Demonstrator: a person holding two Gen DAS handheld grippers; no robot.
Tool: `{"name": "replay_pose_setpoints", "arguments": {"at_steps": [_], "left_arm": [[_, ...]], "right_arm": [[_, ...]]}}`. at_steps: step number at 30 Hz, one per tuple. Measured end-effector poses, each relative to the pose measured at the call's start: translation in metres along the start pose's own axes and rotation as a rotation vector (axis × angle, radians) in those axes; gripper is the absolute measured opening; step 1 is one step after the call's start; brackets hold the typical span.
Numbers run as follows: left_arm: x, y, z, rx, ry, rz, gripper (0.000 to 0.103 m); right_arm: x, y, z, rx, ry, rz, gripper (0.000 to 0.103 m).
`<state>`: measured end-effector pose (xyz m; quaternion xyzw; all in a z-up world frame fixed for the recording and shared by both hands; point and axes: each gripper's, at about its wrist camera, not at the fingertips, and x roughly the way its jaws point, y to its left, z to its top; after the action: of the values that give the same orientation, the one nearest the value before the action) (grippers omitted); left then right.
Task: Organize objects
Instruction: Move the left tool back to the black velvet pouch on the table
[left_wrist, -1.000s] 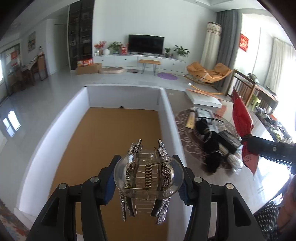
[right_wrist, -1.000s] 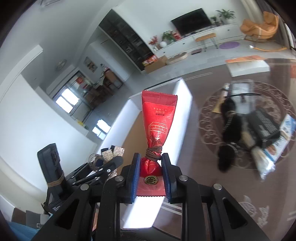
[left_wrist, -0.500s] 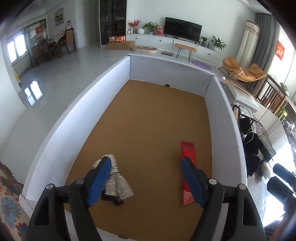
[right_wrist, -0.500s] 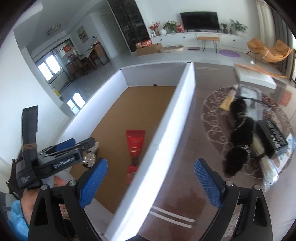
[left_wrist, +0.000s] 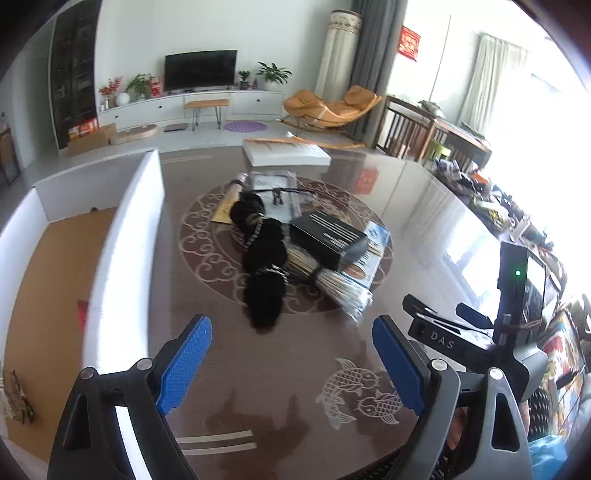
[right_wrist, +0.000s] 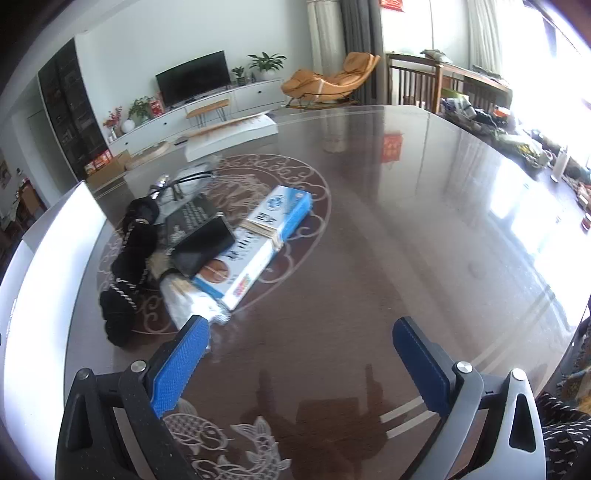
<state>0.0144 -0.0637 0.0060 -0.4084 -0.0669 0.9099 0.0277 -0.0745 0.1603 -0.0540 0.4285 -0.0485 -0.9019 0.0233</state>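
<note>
My left gripper (left_wrist: 291, 360) is open and empty above the dark table. My right gripper (right_wrist: 301, 363) is also open and empty. A pile lies on the table ahead: black fuzzy hair ties (left_wrist: 264, 266) (right_wrist: 127, 258), a black box (left_wrist: 327, 238) (right_wrist: 203, 245), a blue and white box (right_wrist: 258, 243) (left_wrist: 373, 254) and a clear packet of sticks (left_wrist: 340, 288) (right_wrist: 190, 301). The white-walled box with a brown floor (left_wrist: 122, 236) stands at the left. In it lie the red packet (left_wrist: 82, 310) and the rhinestone hair clip (left_wrist: 14, 397).
A white flat box (left_wrist: 288, 153) (right_wrist: 232, 134) lies at the table's far side. A clear sleeve with a black cord (left_wrist: 277, 194) sits behind the pile. The right gripper's body (left_wrist: 472, 332) shows at the right of the left wrist view.
Both grippers let go: the hair clip and red packet now lie in the white-walled box. Both grippers then swung right, from over the box to over the pile on the table.
</note>
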Motion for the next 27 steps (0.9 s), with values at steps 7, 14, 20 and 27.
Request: {"name": "replay_pose_setpoints", "arguments": {"at_steps": [7, 14, 20, 27], "left_arm": [[0.073, -0.021, -0.028, 0.007, 0.101, 0.05, 0.089], [0.102, -0.001, -0.043, 0.012, 0.126, 0.146, 0.089], [0.104, 0.002, -0.046, 0.035, 0.098, 0.163, 0.089], [0.106, 0.001, -0.044, 0.036, 0.095, 0.162, 0.093]], "right_arm": [[0.01, -0.056, -0.015, 0.207, 0.044, 0.023, 0.1], [0.018, -0.038, -0.019, 0.15, 0.074, 0.01, 0.1], [0.023, -0.03, -0.023, 0.107, 0.08, -0.027, 0.101], [0.025, -0.025, -0.024, 0.079, 0.087, -0.048, 0.103]]}}
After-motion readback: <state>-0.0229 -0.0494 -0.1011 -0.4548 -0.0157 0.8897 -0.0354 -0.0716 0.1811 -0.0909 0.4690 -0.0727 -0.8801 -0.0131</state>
